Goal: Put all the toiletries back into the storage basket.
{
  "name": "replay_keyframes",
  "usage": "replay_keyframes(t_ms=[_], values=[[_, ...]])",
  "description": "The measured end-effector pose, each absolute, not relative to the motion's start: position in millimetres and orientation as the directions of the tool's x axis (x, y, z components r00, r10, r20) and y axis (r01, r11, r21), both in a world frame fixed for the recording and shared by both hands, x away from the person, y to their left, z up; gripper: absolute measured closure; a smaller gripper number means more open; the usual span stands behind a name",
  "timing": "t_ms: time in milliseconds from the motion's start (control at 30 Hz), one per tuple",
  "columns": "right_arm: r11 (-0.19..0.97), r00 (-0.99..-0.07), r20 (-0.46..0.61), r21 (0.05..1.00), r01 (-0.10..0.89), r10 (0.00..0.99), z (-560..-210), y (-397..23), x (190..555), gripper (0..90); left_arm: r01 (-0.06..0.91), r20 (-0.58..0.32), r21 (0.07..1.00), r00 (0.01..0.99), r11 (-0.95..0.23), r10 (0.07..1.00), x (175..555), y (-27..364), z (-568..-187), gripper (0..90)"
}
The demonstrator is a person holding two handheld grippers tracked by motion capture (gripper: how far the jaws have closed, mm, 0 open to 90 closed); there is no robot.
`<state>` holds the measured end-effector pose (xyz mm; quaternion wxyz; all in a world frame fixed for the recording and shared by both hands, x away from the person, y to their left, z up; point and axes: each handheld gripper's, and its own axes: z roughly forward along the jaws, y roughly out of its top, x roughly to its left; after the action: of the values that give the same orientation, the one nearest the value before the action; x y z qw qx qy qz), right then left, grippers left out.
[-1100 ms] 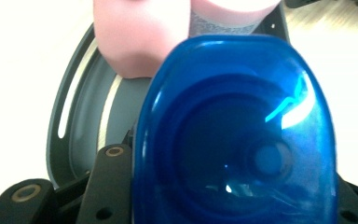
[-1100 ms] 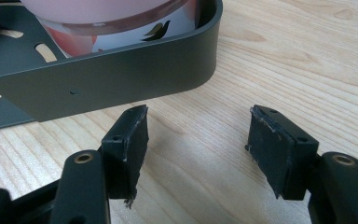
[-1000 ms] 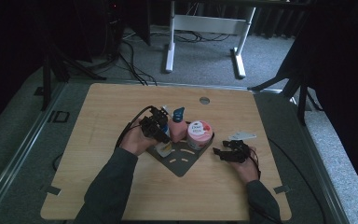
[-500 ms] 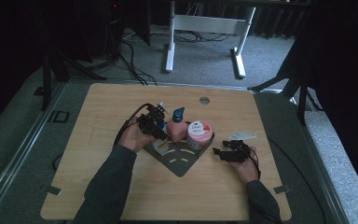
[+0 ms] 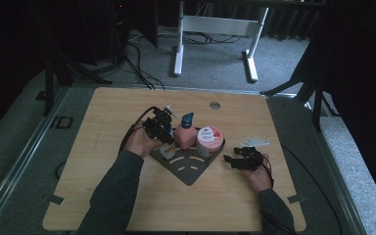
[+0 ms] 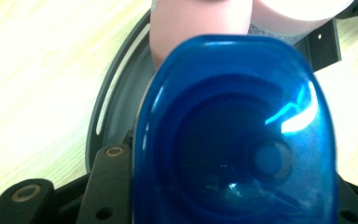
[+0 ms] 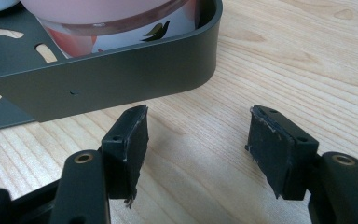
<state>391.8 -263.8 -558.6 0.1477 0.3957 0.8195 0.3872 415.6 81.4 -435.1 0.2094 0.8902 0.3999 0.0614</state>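
A dark grey corner tray (image 5: 191, 169) lies mid-table. In it stand a pink bottle (image 5: 182, 138) with a blue cap and a pink-lidded Dove jar (image 5: 209, 139). At the tray's left corner my left gripper (image 5: 159, 128) is shut on a pale bottle (image 5: 167, 150). In the left gripper view, its translucent blue top (image 6: 233, 140) sits between the jaws, with the pink bottle (image 6: 196, 23) behind it. My right gripper (image 5: 232, 159) rests low on the table just right of the tray. It is open (image 7: 198, 126), nothing lies between its pads, and the tray's rounded corner (image 7: 121, 79) and jar (image 7: 121, 32) stand just ahead.
A small round hole (image 5: 215, 105) sits near the table's far edge. The left gripper's cable (image 5: 131, 129) loops on the wood left of the tray. A white desk frame (image 5: 215, 29) stands on the floor beyond the table.
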Motion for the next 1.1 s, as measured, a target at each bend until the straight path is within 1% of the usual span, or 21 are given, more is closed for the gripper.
replay_keyframes(t_ms=[800, 1100], values=[[0.386, -0.643, 0.066, 0.751, 0.536, 0.763, -558.6, -263.9, 391.8, 37.6, 0.716, -0.024, 0.425, 0.621, -0.554, 0.784, 433.9, 83.7, -437.7, 55.4], [0.387, -0.643, 0.066, 0.751, 0.536, 0.763, -558.6, -263.9, 391.8, 37.6, 0.714, -0.028, 0.452, 0.61, -0.534, 0.792, 440.2, 87.1, -440.0, 55.3]])
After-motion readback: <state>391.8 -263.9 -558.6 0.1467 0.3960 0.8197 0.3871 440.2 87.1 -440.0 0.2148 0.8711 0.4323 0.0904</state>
